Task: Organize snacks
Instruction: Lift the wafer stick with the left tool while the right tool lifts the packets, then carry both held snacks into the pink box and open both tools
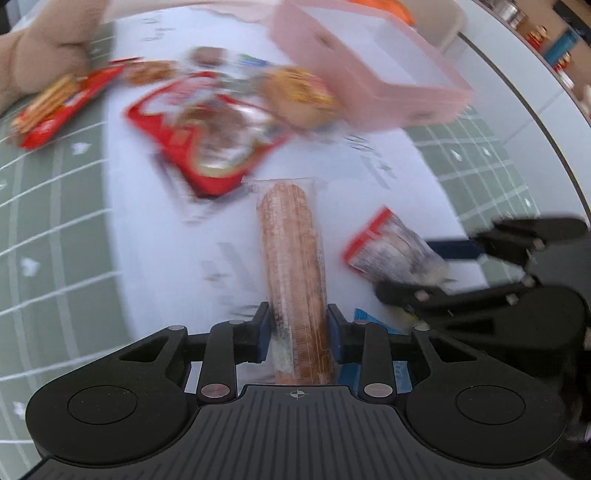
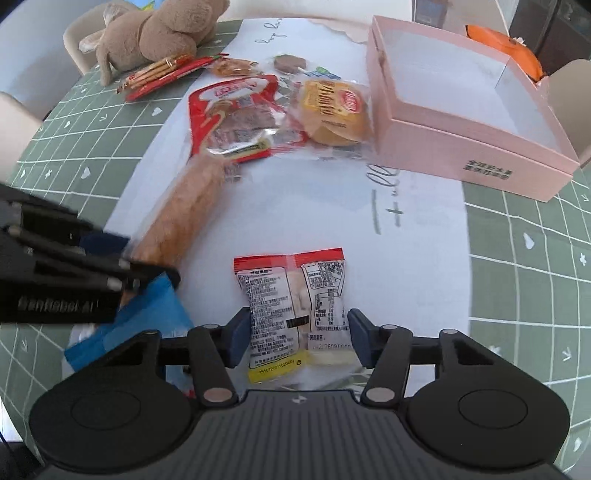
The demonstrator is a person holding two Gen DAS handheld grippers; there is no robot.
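- Green grid mat under white paper, pink box at one o'clock, awaiting snacks.
- Left gripper: clamping sausage for lifting.
- Right gripper: straddling packet, contact unclear.

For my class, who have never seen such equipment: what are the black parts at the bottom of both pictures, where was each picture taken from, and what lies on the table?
Each black part is a hand-held two-finger gripper with a camera looking along its fingers. The left gripper has a long biscuit pack between its fingers. The right gripper has a small red-topped snack packet between its fingers. Whether either presses is unclear. Beyond lie more snacks, an empty pink box and a plush toy.
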